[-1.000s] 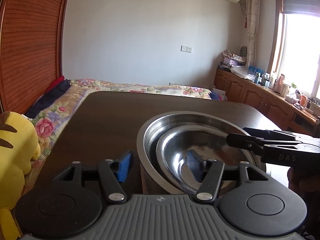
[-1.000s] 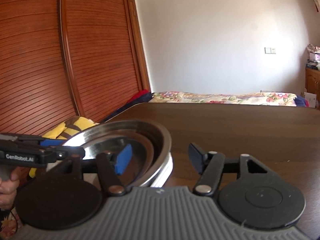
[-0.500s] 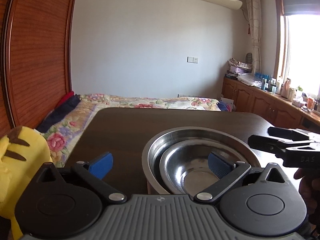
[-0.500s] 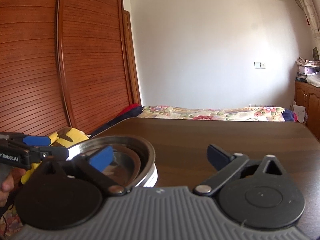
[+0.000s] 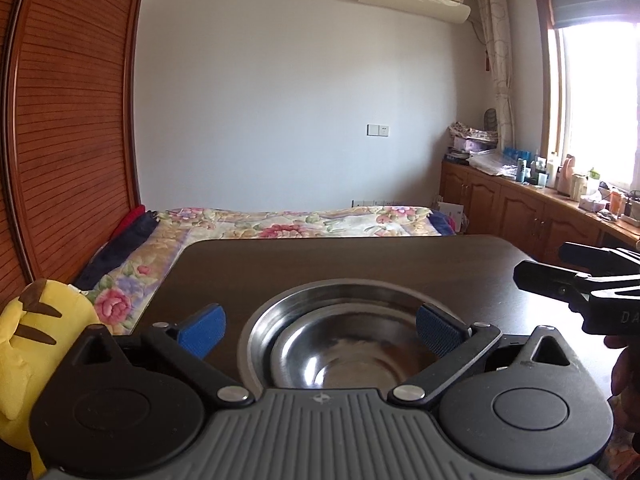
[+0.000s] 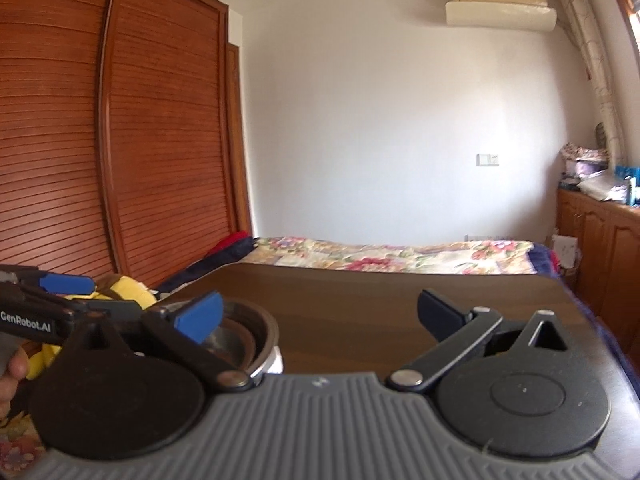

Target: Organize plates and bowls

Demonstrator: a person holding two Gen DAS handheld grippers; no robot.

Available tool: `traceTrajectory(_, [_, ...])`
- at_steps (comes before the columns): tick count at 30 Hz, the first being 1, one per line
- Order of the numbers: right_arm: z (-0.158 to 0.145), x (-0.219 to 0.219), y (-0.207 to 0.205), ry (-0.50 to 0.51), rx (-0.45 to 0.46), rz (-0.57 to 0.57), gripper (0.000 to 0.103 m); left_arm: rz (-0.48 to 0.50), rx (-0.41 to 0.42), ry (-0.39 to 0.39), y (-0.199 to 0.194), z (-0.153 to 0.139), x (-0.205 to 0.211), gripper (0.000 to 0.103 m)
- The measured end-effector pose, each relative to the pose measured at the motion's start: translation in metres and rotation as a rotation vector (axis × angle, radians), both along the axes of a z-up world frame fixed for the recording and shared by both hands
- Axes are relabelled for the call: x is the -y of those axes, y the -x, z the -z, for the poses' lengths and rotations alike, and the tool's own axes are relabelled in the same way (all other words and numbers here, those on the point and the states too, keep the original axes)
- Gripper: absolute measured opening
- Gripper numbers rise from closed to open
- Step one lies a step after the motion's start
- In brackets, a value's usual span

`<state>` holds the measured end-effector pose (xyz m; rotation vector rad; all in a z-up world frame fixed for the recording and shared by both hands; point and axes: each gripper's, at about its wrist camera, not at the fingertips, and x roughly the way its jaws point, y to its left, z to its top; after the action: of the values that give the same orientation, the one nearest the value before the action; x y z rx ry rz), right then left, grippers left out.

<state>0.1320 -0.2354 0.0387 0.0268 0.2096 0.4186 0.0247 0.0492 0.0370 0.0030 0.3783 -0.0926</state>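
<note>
Two steel bowls sit nested on the dark table (image 5: 360, 260): a large bowl (image 5: 320, 300) with a smaller bowl (image 5: 352, 356) inside it. My left gripper (image 5: 320, 332) hovers just before them, open wide, with nothing between its blue pads. The right gripper (image 5: 580, 284) shows at the right edge, away from the bowls. In the right wrist view the large bowl (image 6: 266, 344) and the smaller bowl (image 6: 232, 344) lie low on the left, partly behind my left finger. My right gripper (image 6: 320, 316) is open and holds nothing. The left gripper (image 6: 52, 300) reaches in from the far left.
A yellow plush toy (image 5: 36, 332) sits off the table's left side. A flowered bed (image 5: 300, 222) lies beyond the table's far edge. Wooden cabinets (image 5: 520, 212) with bottles line the right wall, and a slatted wardrobe (image 6: 120, 140) stands on the left.
Both grippers have opened wider and drawn back and up from the bowls. The left gripper no longer straddles the large bowl's rim. The bowls have stayed in place.
</note>
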Motion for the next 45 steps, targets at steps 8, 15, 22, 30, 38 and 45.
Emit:
traceTrajectory(8, [-0.011, 0.015, 0.006, 0.036, 0.030, 0.106, 0.103, 0.017, 0.021, -0.021, 0.001, -0.013, 0.027, 0.103])
traceTrajectory(15, [-0.010, 0.025, 0.012, 0.058, 0.036, 0.178, 0.103, 0.063, 0.050, -0.011, 0.007, -0.017, 0.044, 0.103])
traceTrajectory(22, [-0.005, 0.036, 0.014, 0.054, 0.016, 0.225, 0.103, 0.063, 0.055, -0.019, 0.014, -0.015, 0.055, 0.103])
traceTrajectory(30, [0.009, 0.034, 0.015, 0.066, -0.006, 0.260, 0.103, 0.026, 0.065, -0.044, 0.023, -0.005, 0.058, 0.103])
traceTrajectory(38, [0.019, 0.032, 0.021, 0.061, -0.035, 0.264, 0.103, 0.010, 0.045, -0.042, 0.023, 0.007, 0.057, 0.103])
traceTrajectory(45, [0.023, 0.027, 0.025, 0.074, -0.037, 0.256, 0.103, -0.011, 0.040, -0.048, 0.020, 0.011, 0.051, 0.103])
